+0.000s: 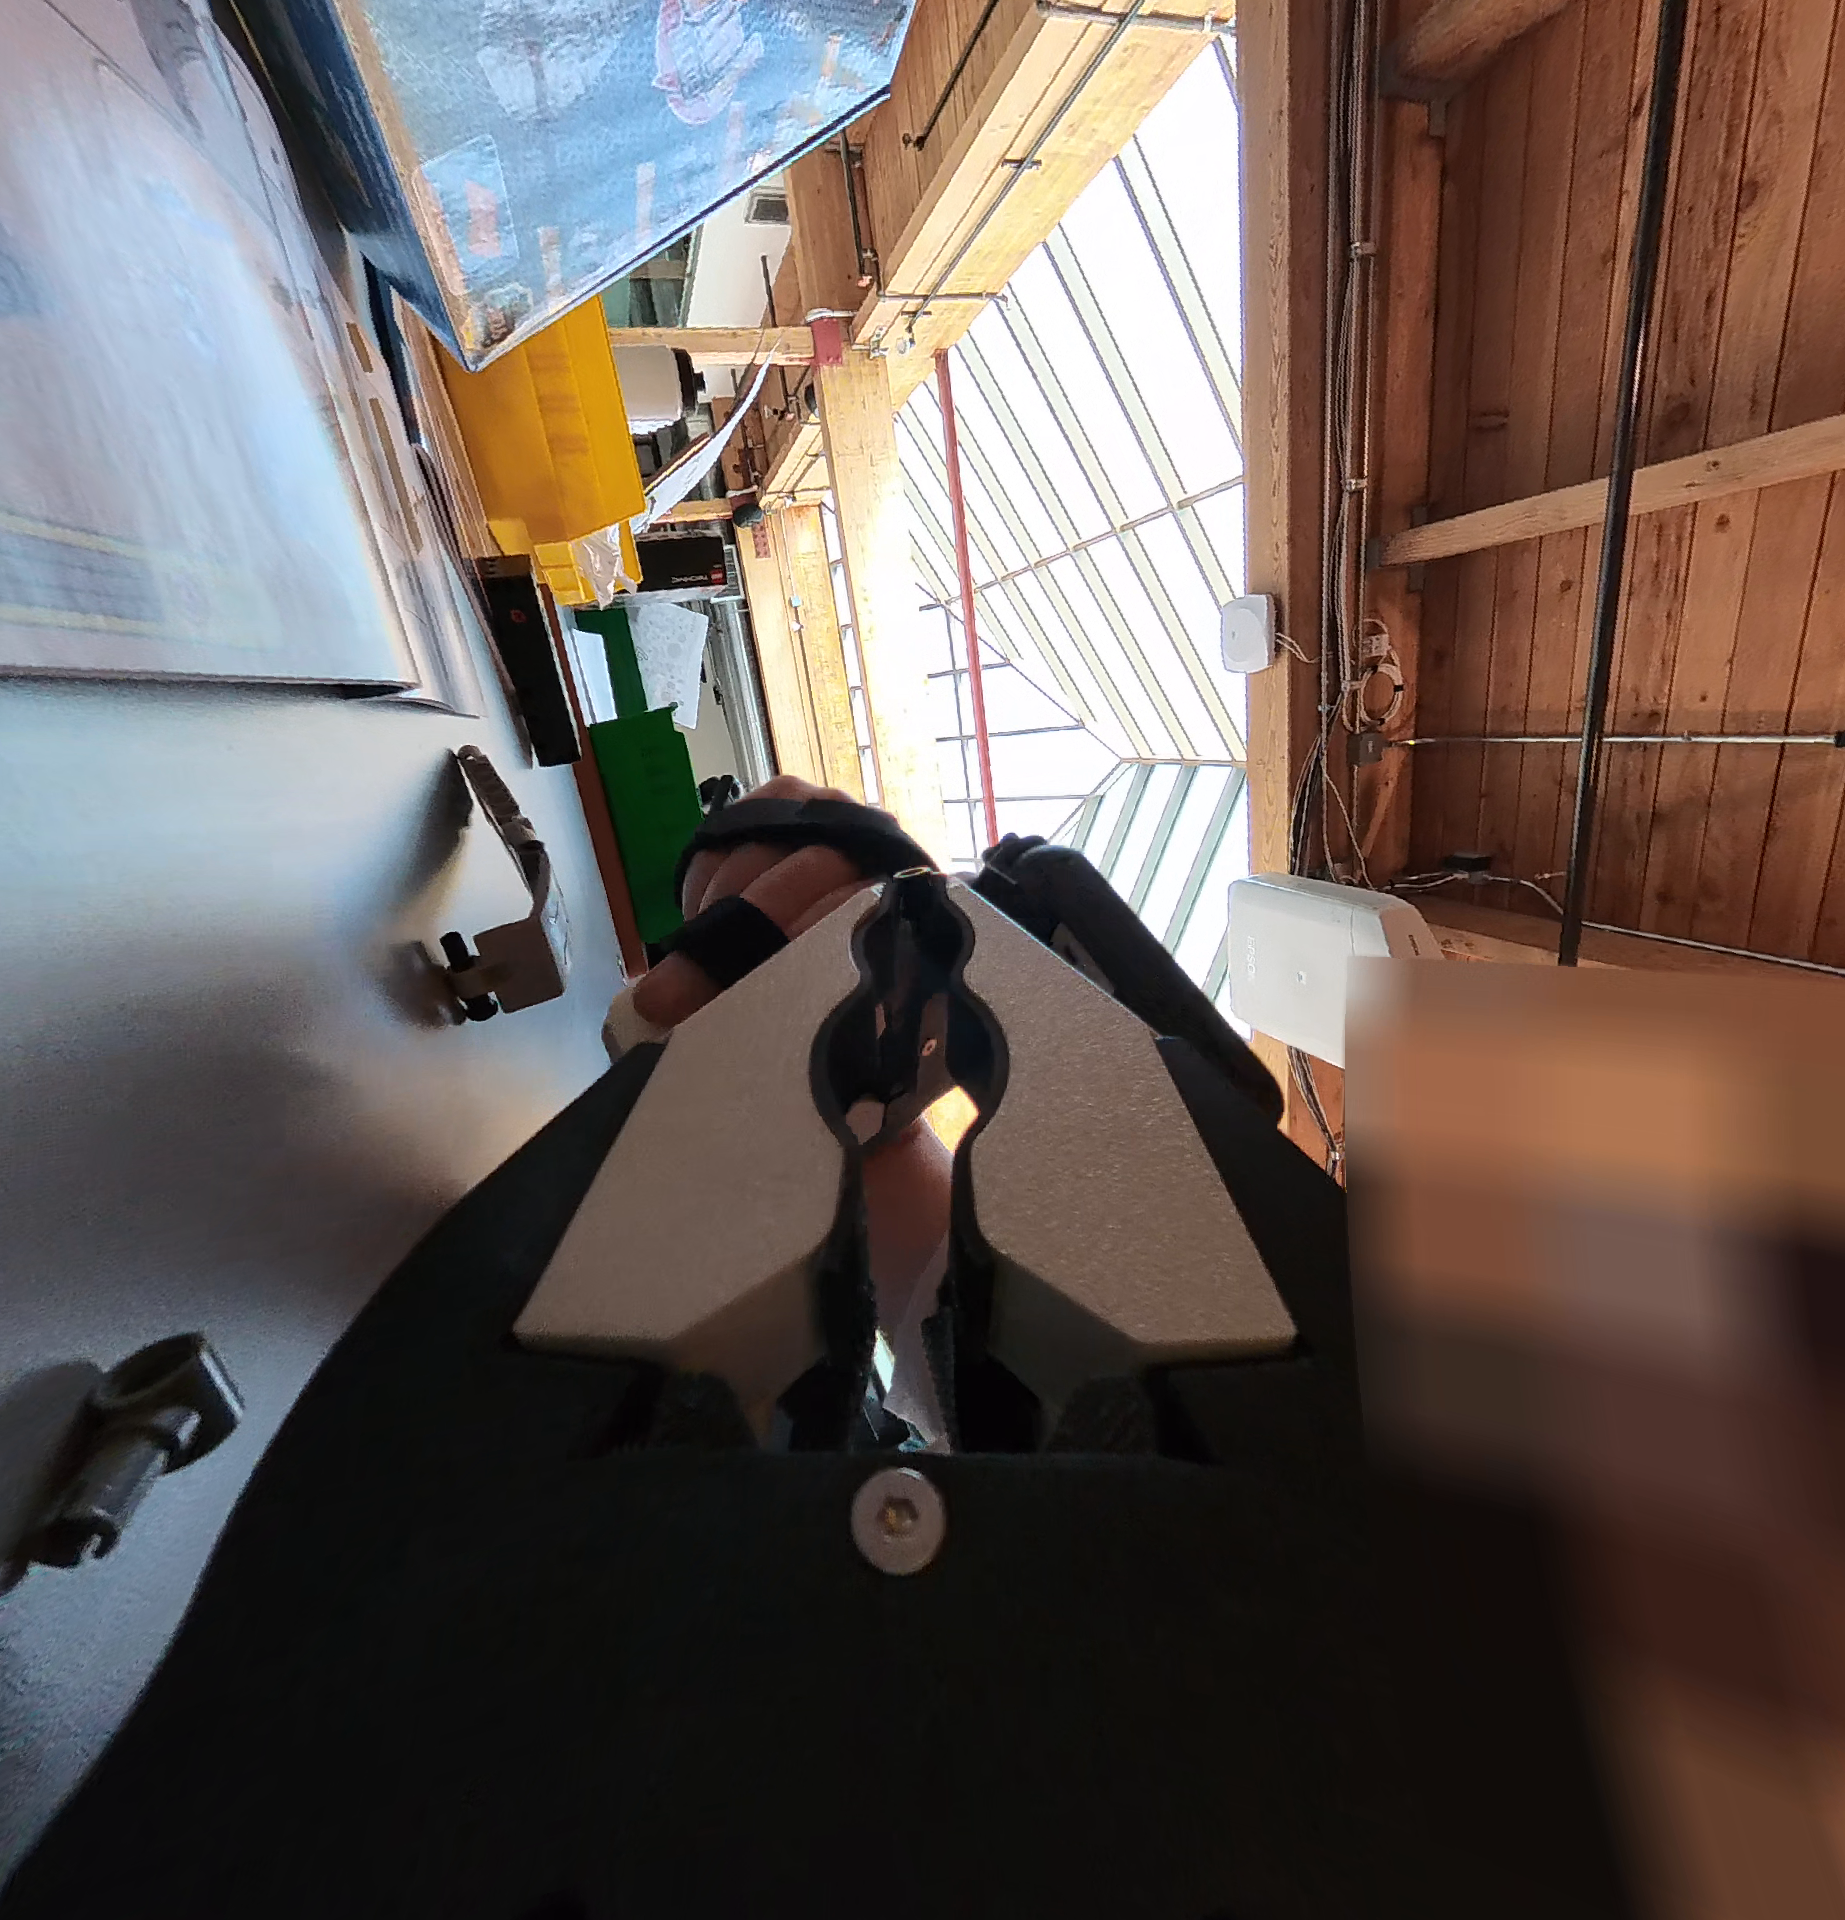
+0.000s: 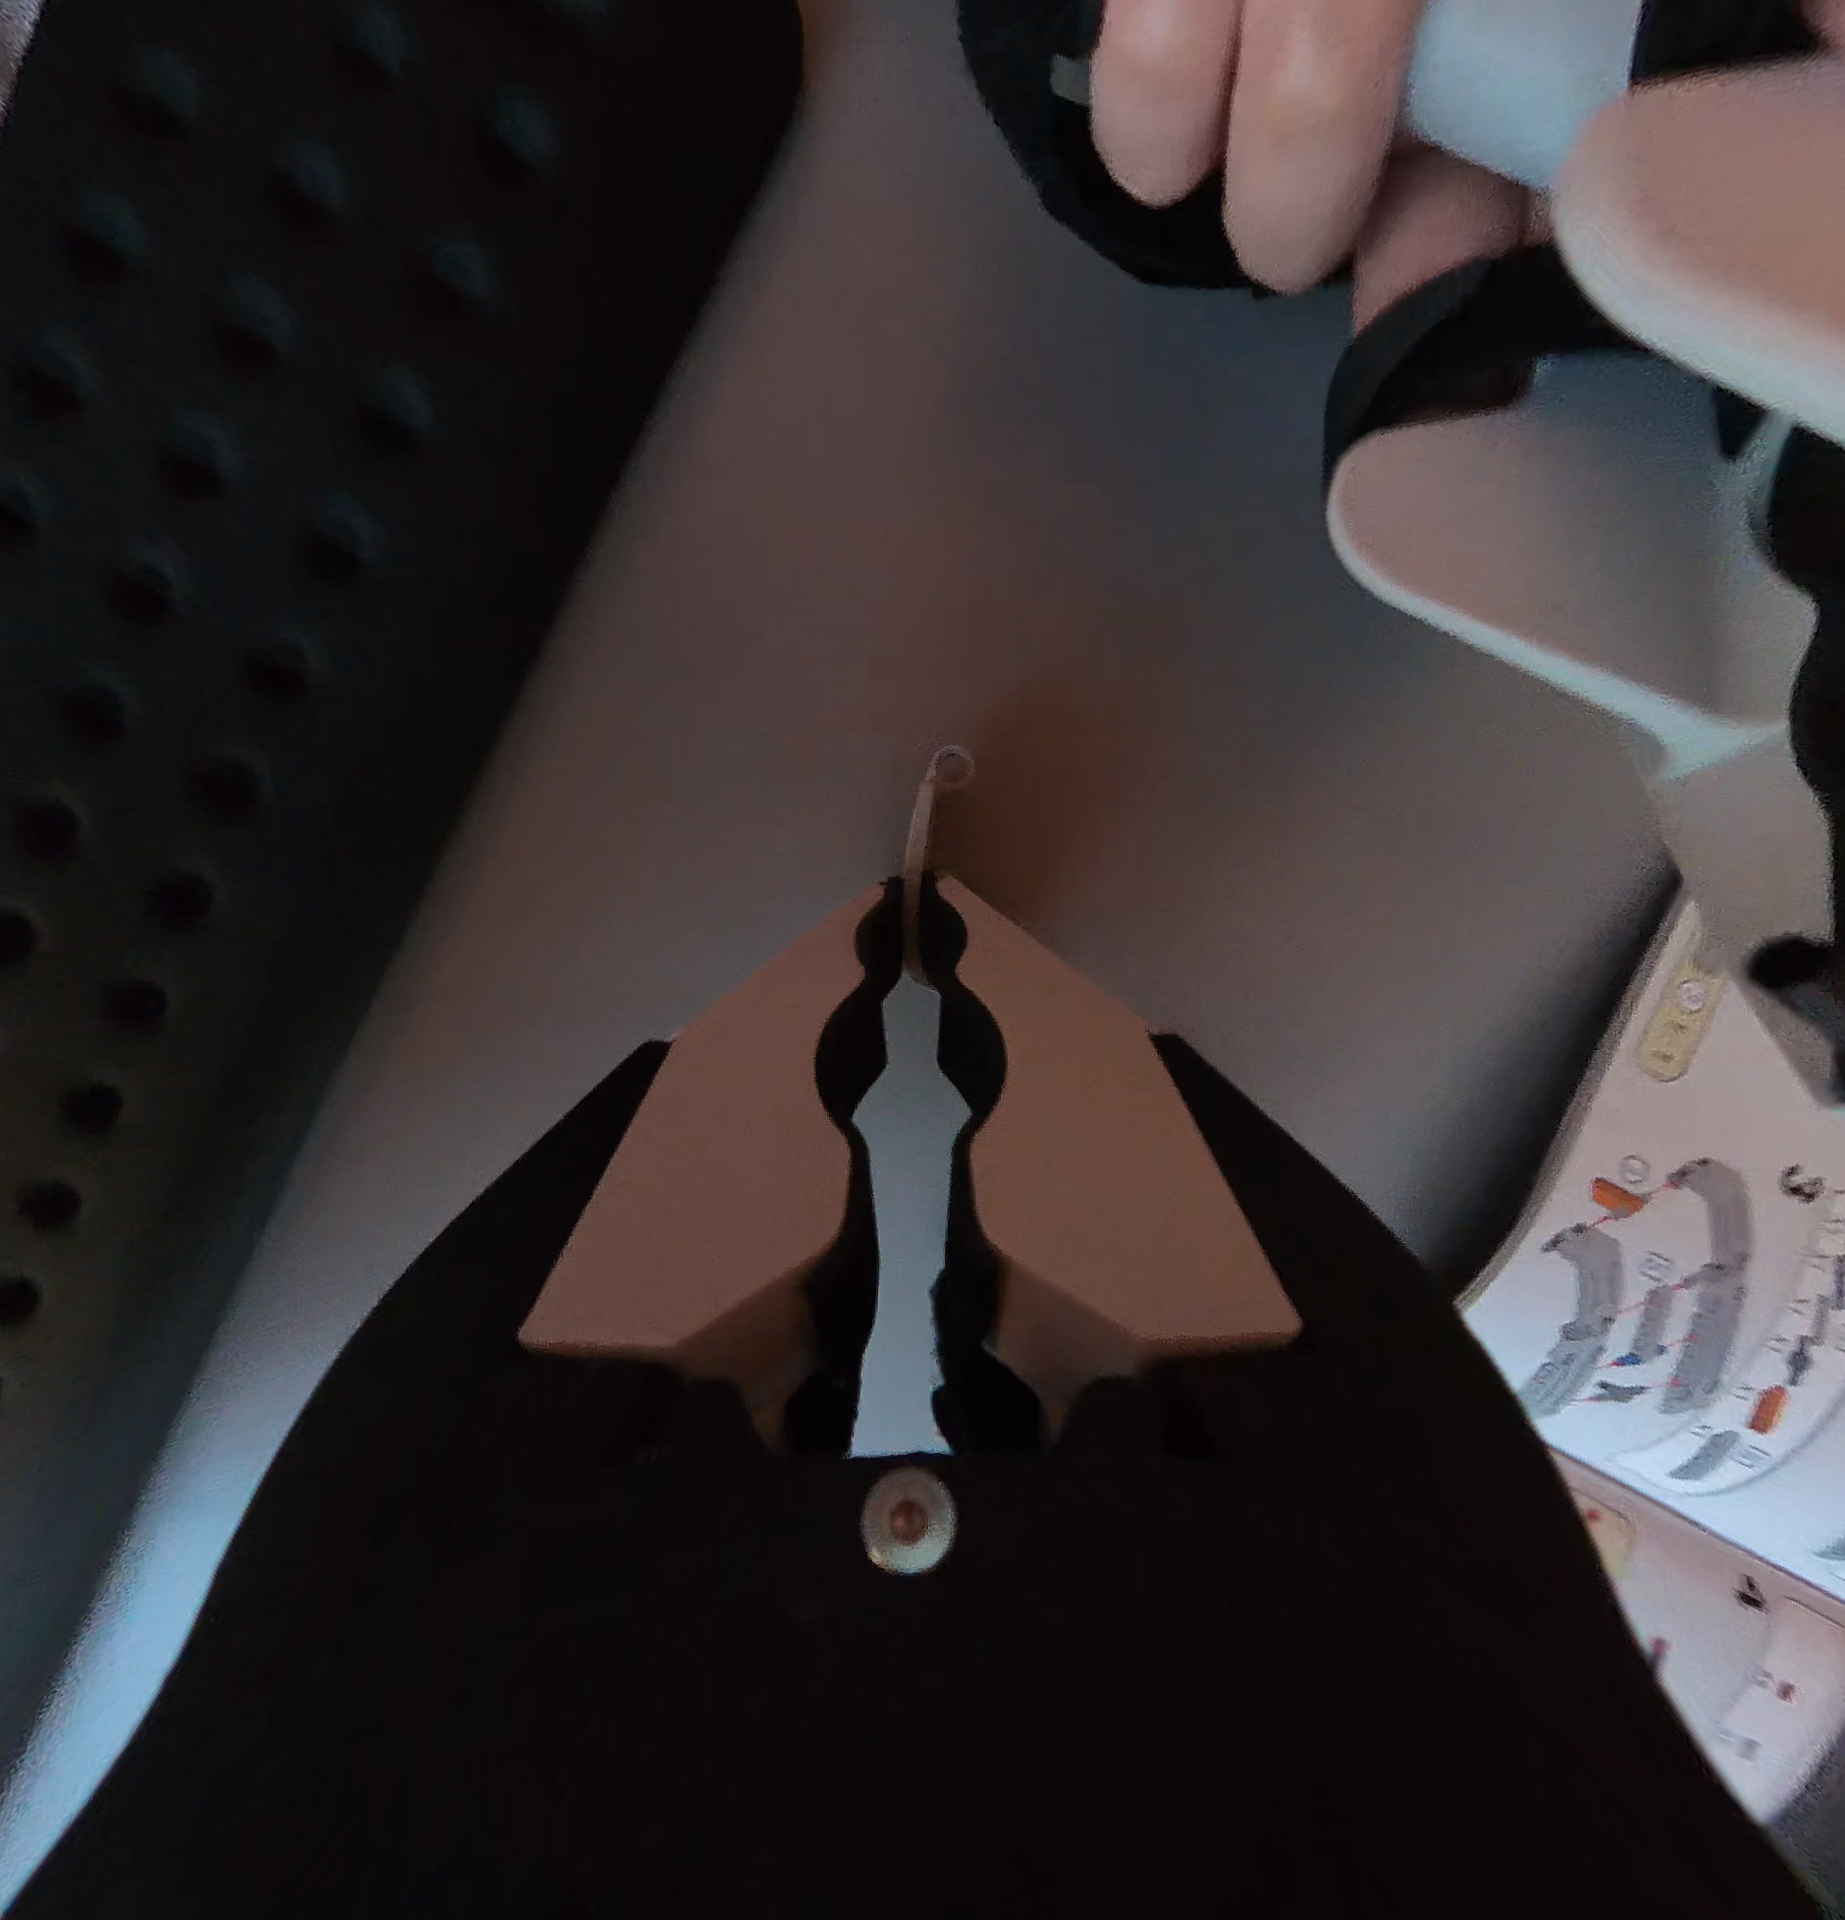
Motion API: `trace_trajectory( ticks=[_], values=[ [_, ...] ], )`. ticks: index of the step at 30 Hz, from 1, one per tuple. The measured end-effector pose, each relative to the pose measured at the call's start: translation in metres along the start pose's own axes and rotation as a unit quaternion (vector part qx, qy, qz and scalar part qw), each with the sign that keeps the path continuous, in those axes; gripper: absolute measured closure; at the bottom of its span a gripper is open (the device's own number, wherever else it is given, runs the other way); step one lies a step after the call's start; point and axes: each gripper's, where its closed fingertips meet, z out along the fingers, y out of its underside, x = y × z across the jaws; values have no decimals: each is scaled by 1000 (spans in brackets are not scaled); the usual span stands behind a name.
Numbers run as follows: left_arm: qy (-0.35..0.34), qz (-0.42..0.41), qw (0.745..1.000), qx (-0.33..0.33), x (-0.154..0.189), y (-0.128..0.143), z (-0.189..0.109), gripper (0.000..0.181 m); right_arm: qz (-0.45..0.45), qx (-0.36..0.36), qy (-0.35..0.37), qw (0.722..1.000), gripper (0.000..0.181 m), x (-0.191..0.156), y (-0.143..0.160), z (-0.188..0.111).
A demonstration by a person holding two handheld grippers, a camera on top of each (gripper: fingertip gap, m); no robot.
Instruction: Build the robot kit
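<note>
Pinched at the very tips of the right claw: a thin pale piece with a small ring at its far end, sticking straight out past the tips and hanging above the grey surface, apparently without touching it. Pads shut together on it at the tips, with a narrow slit of light between them farther back. To its left, a dark perforated panel, blurred. At lower right, an open instruction booklet with drawings of grey parts. At upper right, a hand in black straps, gripping the other tool.

Clamped in the left claw: a slim black piece with small pin holes, held lengthwise between the wavy pads, lifted clear of the surface and aimed up toward the room. Jaws closed tight on it. Just behind the tips, a strapped hand. On the white surface to the left, two small grey assemblies and, well apart from the claw. Farther off, printed sheets, a picture box, yellow bins and a green bin. Beyond, a wooden ceiling and a bright skylight.
</note>
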Motion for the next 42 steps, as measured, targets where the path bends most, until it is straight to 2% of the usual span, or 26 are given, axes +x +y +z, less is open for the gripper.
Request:
trace_trajectory(
  ticks=[2, 5, 9, 11, 13, 14, 16, 20, 22, 24, 27, 29, 31, 35, 37, 42],
  values=[
    [-3, 0, 1000, 0, -1, 0, 0, 178, 30, 1, -20, 999, 179, 2, 3, -2],
    [-2, -3, 1000, -3, -1, 1, 0, 178, 54, -3, -33, 998, 161, 6, 8, -4],
    [3, -2, 1000, -3, 2, 1, 0, 178, 31, -5, -18, 999, 166, 6, 9, -6],
    [5, 0, 1000, -2, 4, 0, 0, 178, 24, 9, -14, 1000, 178, 3, 5, -5],
    [3, 3, 1000, -4, 4, 0, 0, 178, 60, 33, -27, 997, 179, -1, -1, -3],
    [-2, 8, 1000, -5, 3, 1, 1, 178, 96, 48, -56, 993, 179, -7, -4, -5],
    [-21, 22, 999, -16, -4, 6, 3, 179, 182, 100, -129, 970, 180, -20, -11, -12],
    [-38, 22, 999, -27, -15, 15, 6, 178, 294, 233, -208, 903, 180, -18, -14, -29],
    [-51, 31, 998, -25, -19, 17, 6, 178, 324, 285, -252, 866, 180, -16, -16, -38],
    [-62, 50, 996, -30, -20, 21, 8, 179, 339, 293, -298, 843, 181, -21, -17, -42],
    [-70, 88, 993, -47, -15, 32, 7, 179, 306, 281, -337, 845, 180, -35, -23, -48],
    [-87, 123, 988, -38, -15, 37, -1, 179, 279, 297, -359, 840, 180, -38, -32, -58],
    [-100, 151, 983, -20, -14, 41, -11, 179, 278, 301, -361, 838, 180, -30, -39, -61],
    [-101, 152, 983, -9, -6, 47, -20, 178, 274, 312, -354, 838, 180, -9, -57, -63],
    [-102, 145, 984, -5, -1, 47, -20, 178, 272, 322, -376, 825, 180, -8, -68, -65],
    [-135, 142, 980, -32, 0, 61, -21, 179, 262, 291, -401, 828, 180, -45, -64, -46]
  ],
)
